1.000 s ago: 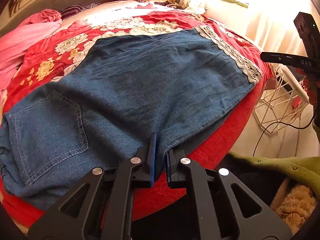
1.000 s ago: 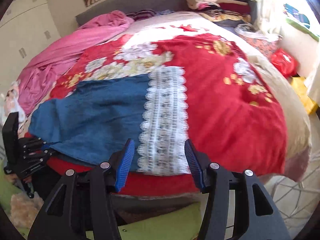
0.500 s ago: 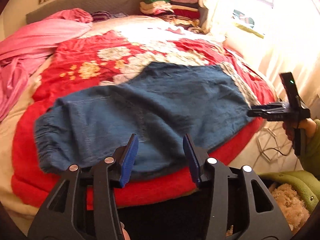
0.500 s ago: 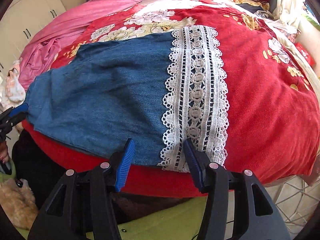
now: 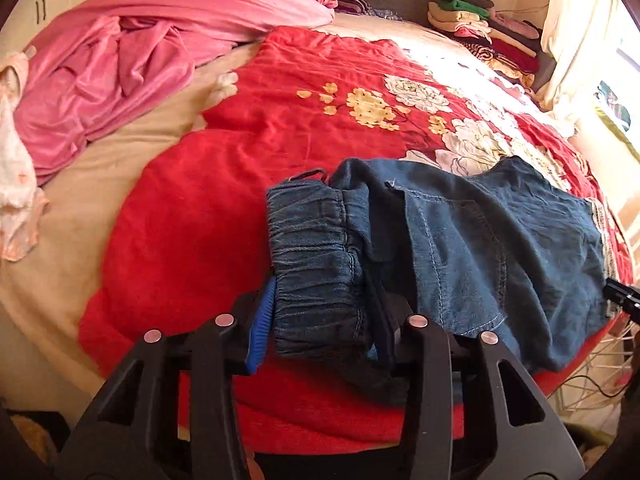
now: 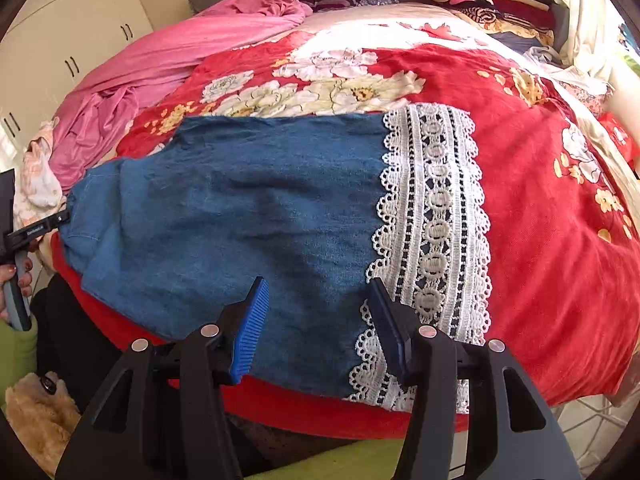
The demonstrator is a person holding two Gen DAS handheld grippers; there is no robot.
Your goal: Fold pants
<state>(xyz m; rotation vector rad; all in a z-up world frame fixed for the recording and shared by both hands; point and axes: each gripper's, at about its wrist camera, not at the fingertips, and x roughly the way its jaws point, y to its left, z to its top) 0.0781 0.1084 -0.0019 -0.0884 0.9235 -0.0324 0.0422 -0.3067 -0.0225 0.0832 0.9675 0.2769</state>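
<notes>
While the denim pants (image 5: 492,248) are laid out across the near edge of the red floral blanket (image 5: 248,152), I'd say this fold has barely started. They look to be doubled leg over leg already, going by the single wide panel in the right wrist view, but the lengthwise folds haven't happened: waist on one side, hems on the other, all stretched out flat.

Left gripper (image 5: 320,320) is at the waist end. Its fingers sit on either side of the gathered elastic waistband (image 5: 316,248), and the bunched denim fills the gap between them. Looks like it's got hold of the waistband, though I can't tell how hard it's squeezing.

Right gripper (image 6: 316,320) is down at the hem end, fingers spread wide and holding nothing. It hovers over the near edge of the fabric, just beside the white lace trim (image 6: 436,232), with the blue denim running off toward the other gripper.

What's left, as far as I can judge: right side has to grab the hem near the lace, then one end gets carried over to meet the other, then probably one more fold and a smooth-out. The pink sheet (image 5: 120,52) and the stack of folded clothes (image 5: 484,24) are well apart from all this.
</notes>
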